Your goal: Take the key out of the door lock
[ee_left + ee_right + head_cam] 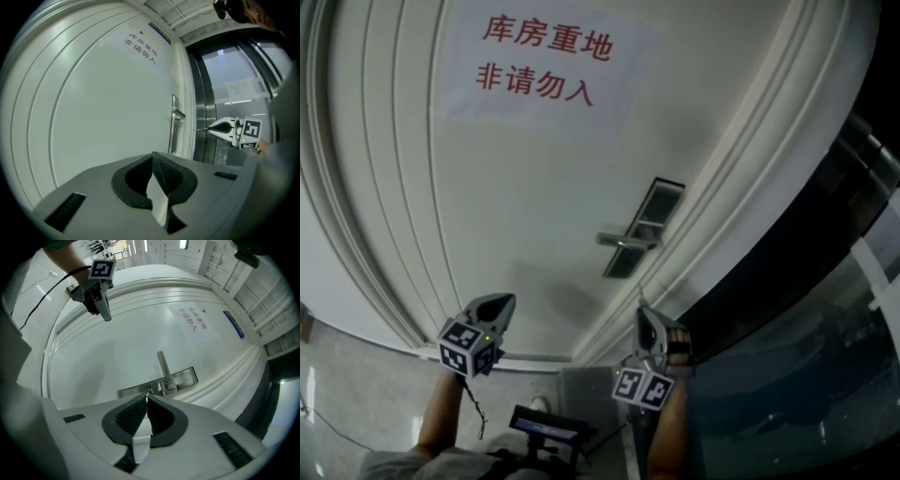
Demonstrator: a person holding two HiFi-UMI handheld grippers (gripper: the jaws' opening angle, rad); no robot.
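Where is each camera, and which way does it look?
Head view: on the person's head, facing the white panelled door; forearms, left gripper and right gripper show.
Left gripper view: on the left gripper, along shut jaws at the door; right gripper, pinching a thin metal key, shows.
Right gripper view: on the right gripper, along its jaws at the door; left gripper shows.
Shared: all see the silver lever handle.

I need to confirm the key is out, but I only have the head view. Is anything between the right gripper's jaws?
Observer: Yes. In the left gripper view a thin metal key sticks out from the shut jaws of the right gripper, pointing toward the door.
Operator: And the left gripper?
Observer: In its own view the left gripper has its jaws together at the tips, with nothing between them.
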